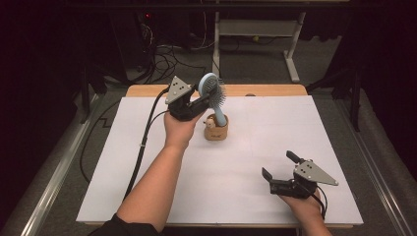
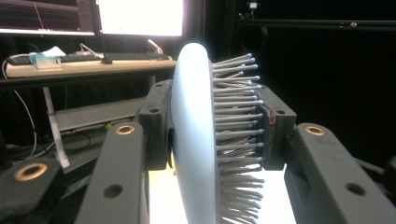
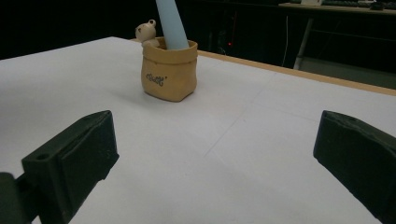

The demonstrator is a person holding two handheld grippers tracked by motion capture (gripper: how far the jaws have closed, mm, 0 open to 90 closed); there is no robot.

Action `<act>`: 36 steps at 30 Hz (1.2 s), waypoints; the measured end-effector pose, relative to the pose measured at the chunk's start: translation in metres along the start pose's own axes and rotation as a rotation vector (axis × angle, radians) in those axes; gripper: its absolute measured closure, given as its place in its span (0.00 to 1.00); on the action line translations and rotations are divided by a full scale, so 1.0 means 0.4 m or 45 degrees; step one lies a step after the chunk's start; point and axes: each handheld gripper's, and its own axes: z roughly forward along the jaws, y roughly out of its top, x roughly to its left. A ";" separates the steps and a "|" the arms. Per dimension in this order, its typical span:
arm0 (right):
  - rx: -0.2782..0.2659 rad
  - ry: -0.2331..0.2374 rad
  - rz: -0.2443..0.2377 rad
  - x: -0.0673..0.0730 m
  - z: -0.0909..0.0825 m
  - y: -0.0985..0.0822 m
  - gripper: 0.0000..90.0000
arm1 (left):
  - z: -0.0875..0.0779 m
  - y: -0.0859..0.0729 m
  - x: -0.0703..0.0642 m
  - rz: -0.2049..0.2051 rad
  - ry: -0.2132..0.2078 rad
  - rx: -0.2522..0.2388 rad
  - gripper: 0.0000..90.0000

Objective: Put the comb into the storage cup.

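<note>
A light blue hairbrush (image 1: 214,93) with metal bristles stands handle-down in a small tan sack-shaped holder (image 1: 217,129) that bears a little bear figure (image 1: 210,123). My left gripper (image 1: 202,101) is shut on the brush head, one pad on its smooth back and the other against the bristles (image 2: 236,121). In the right gripper view the brush handle (image 3: 171,23) goes into the holder (image 3: 168,70). My right gripper (image 1: 278,164) rests near the front right of the table, its jaws wide apart with nothing between them.
A white sheet (image 1: 246,162) covers the wooden table (image 1: 265,90). Cables (image 1: 162,59) and a desk frame (image 1: 290,44) lie on the floor behind. The left gripper's cable (image 1: 145,137) trails across the left part of the sheet.
</note>
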 end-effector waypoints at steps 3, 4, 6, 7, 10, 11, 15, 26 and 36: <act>0.001 -0.002 0.001 0.000 0.000 0.000 0.00 | 0.004 -0.008 0.000 -0.006 0.001 0.004 0.62; 0.002 -0.002 0.000 0.000 0.000 0.000 0.00 | 0.005 -0.011 0.000 -0.006 0.002 0.005 0.62; 0.002 -0.001 -0.001 0.000 0.000 -0.001 0.00 | 0.007 -0.018 0.000 -0.011 0.002 0.002 0.62; 0.002 -0.002 0.002 0.000 0.000 0.000 0.00 | 0.006 -0.020 0.000 -0.013 0.007 -0.008 0.62; 0.000 -0.002 -0.001 0.000 -0.001 0.000 0.00 | 0.005 -0.025 0.003 -0.025 0.015 -0.021 0.62; 0.001 -0.002 0.000 0.000 -0.001 0.000 0.00 | 0.004 -0.026 0.003 -0.025 0.018 -0.023 0.62; 0.003 -0.001 -0.003 0.001 0.000 -0.001 0.00 | 0.002 -0.027 0.006 -0.017 0.026 -0.022 0.62; 0.008 -0.002 -0.004 0.002 0.002 -0.002 0.00 | 0.010 -0.055 0.013 -0.025 0.034 0.010 0.62; 0.010 -0.002 -0.001 0.001 0.002 -0.003 0.00 | 0.018 -0.072 0.014 -0.043 0.031 0.020 0.62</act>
